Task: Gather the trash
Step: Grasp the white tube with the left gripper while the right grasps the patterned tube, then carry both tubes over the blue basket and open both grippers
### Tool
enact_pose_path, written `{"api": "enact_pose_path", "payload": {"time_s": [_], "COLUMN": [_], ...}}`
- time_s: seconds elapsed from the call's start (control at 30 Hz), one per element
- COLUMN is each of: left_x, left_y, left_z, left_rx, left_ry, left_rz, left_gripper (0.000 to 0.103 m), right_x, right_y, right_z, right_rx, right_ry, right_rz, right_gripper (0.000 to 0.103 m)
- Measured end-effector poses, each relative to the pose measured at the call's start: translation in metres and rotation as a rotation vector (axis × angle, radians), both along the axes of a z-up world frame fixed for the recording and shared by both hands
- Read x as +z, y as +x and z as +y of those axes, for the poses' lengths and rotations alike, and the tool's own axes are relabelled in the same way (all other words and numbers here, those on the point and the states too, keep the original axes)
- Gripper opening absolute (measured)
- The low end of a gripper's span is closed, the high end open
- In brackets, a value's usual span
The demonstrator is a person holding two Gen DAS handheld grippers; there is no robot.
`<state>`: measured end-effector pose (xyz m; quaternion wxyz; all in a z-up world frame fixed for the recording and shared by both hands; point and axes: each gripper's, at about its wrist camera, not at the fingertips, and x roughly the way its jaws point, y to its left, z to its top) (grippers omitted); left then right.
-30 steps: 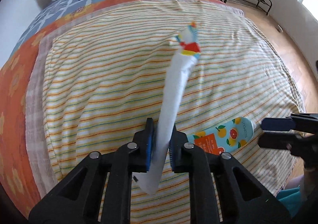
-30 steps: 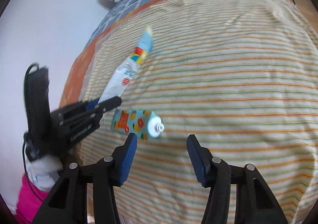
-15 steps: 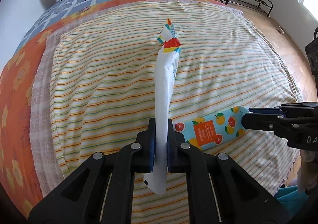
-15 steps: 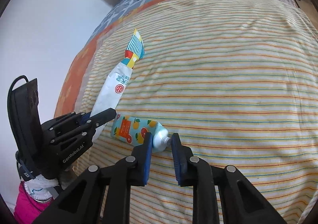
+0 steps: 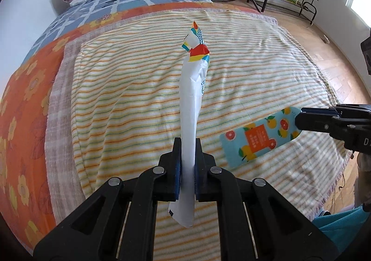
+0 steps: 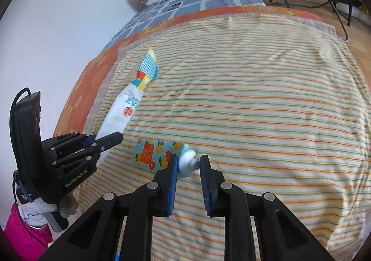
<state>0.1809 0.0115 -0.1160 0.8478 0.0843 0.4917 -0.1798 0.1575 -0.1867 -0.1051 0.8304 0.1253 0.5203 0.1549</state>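
Fingers first: the left gripper has its two blue-padded fingers pinched tight on a long white plastic wrapper with a red, yellow and teal printed end, gripping it near the lower end so a short tail hangs below the pads and the rest juts forward above the yellow, orange and green striped blanket on the bed. Over on the right gripper, the fingers bracket the white neck of a pale blue squeeze tube printed with oranges and grapefruit; the left pad touches the shoulder, but a sliver of gap shows on the other side, so I can't tell if it is clamped. From the left wrist view the tube looks lifted clear of the blanket. My read: both are featherweights. The wrapper is limp, slick film, so pinching flat suits it. The tube body is soft and squashy, while its stiff neck is the safer hold.
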Motion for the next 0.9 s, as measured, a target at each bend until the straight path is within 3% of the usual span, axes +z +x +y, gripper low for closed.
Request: {"api": "enact_pose_path", "payload": {"time_s": [0.27, 0.57, 0.9], "left_x": [0.014, 0.036, 0.045], "left_y": [-0.023, -0.079, -0.137], "left_z": [0.007, 0.01, -0.001], "left_rx": [0.016, 0.019, -0.005], "left_ry": [-0.027, -0.066, -0.087], "left_rz": [-0.01, -0.062, -0.074], "left_gripper": [0.006, 0.006, 0.006], "right_x": [0.019, 0.037, 0.047], "right_y": [-0.026, -0.079, -0.123], "right_z": [-0.01, -0.003, -0.008], "right_rx": [0.029, 0.136, 0.169], "right_ry": [-0.037, -0.092, -0.088], "right_rz": [-0.026, -0.043, -0.034], "right_gripper": [0.018, 0.018, 0.018]}}
